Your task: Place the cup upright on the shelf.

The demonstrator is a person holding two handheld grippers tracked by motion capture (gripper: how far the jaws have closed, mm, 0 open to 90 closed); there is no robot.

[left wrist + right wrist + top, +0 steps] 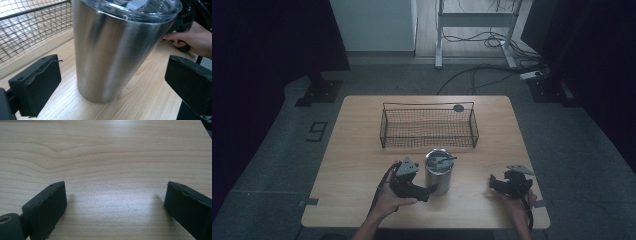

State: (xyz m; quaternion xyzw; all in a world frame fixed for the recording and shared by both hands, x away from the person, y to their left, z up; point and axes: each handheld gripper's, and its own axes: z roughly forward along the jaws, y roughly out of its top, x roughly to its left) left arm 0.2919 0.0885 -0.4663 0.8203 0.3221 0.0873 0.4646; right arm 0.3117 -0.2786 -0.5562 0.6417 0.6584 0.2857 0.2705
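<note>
Tumbler (439,173) stands upright on table (357,165), just before basket (429,125). Left gripper (112,82): jaws wide, flanking tumbler, apparently clear of it. Right gripper (115,205): jaws wide, nothing between.

No text, label, brand or number can be read in any of the pictures. On the floor to the left of the desk (362,150), in the high view, lies a dark floor mark (317,131) shaped somewhat like a figure, perhaps a 9 or a 6, but it is too small and dim to tell. The steel tumbler (110,55) is bare metal on the side that the left gripper view shows, with no logo or lettering.
</note>
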